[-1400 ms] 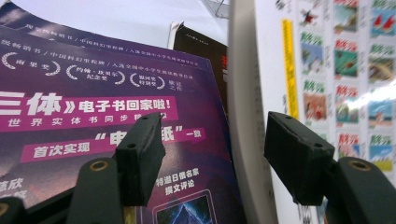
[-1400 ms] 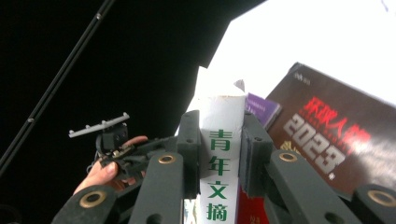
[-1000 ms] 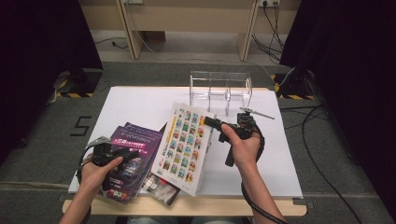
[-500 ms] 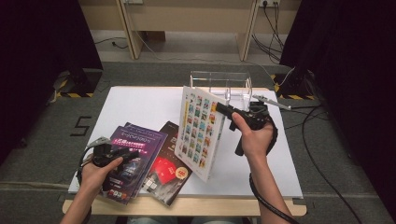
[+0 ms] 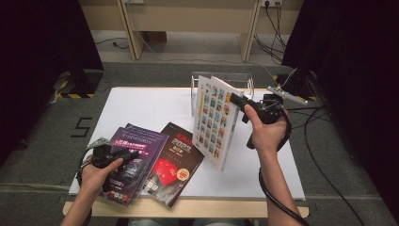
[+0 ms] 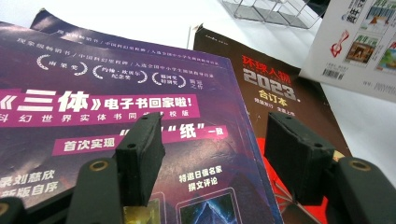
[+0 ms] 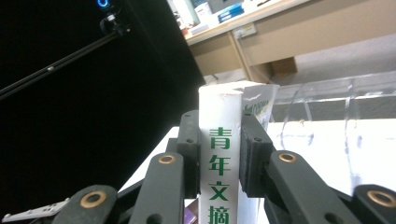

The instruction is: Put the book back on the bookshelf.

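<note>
- Clamping the spine of a white magazine [image 5: 214, 121], the right gripper [image 5: 238, 101] holds it upright with its lower edge just above the white table [image 5: 155, 106], near a clear wire rack [image 5: 221, 77] at the far edge.
- Its own view gives what the high one cannot: both black pads [image 7: 189, 149] pressed against the spine of the magazine [image 7: 219, 163], with green characters running down it (the cover grid of small pictures shows from above instead).
- The left gripper [image 5: 117, 155] rests over a purple magazine [image 5: 136, 146] at the near left corner, jaws standing apart with nothing pinched between them.
- Seen from the left gripper [image 6: 212, 154], the purple cover [image 6: 116, 107] reads sharply, and a dark brown magazine [image 6: 280, 98] lies just beside it, partly tucked under its edge.
- Hidden: from above the person's left hand [image 5: 96, 174] covers much of that gripper, so its jaws are hard to make out there.
- Cut off: the white magazine [image 6: 359, 42] enters the left gripper view only as a corner with a barcode; the rack [image 6: 266, 11] is clipped at the top.
</note>
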